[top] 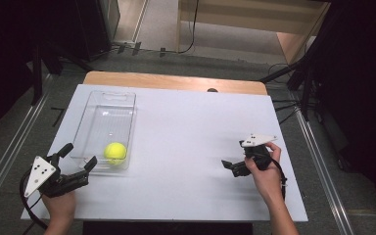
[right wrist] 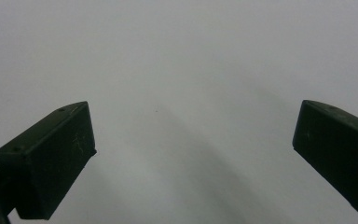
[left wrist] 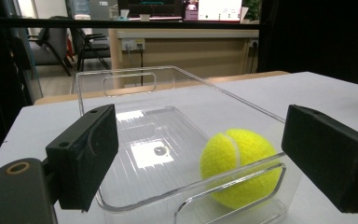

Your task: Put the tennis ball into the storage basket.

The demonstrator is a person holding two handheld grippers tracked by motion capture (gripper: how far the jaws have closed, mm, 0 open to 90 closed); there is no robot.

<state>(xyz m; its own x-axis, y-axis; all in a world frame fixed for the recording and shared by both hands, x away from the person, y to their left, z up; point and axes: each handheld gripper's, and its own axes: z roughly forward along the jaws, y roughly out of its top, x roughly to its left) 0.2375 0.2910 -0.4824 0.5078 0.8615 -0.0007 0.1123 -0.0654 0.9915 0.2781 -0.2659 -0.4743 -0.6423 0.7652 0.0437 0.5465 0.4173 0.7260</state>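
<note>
While I hold my left gripper (top: 76, 161) at the near end of the clear plastic bin (top: 98, 125), its jaws stand wide and hold nothing, and the near rim of the bin lies between them. The tennis ball (top: 115, 152) rests inside the bin, at its near end, close to the right wall. I judge that the ball is already placed and that only taking my tongs away is left, or else the pick is not yet begun; the pictures cannot decide this. Further right, my right gripper (top: 234, 166) hovers low over the bare white table (top: 191, 147), also wide and empty, well apart from the bin. The left gripper view shows the handle slot in the near bin wall (left wrist: 233, 196); the high view does not show it clearly.
</note>
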